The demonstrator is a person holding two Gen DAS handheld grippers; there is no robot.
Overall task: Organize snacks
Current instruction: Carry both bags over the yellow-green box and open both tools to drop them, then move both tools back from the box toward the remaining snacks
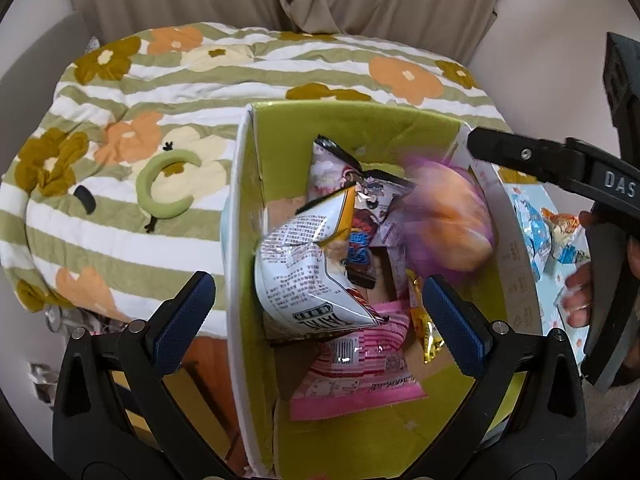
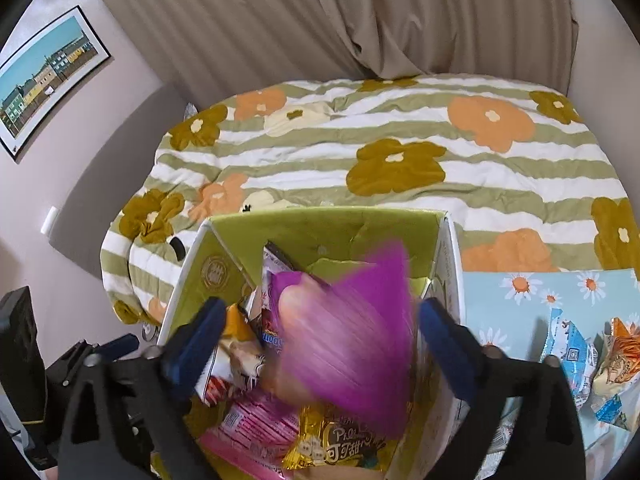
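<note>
An open box with white walls and a green inside stands against the bed. In it lie a white printed packet, a pink striped packet, a gold packet and several more. My left gripper hangs open over the box, its blue pads clear of the white packet below. My right gripper is open above the box's right side. A purple and orange packet, motion-blurred, is loose between its fingers. One right finger shows in the left wrist view beside that packet.
A striped flowered quilt covers the bed behind the box, with a green crescent lying on it. To the right, a light-blue daisy-print surface holds blue and orange snack packets. A person's hand grips the right handle.
</note>
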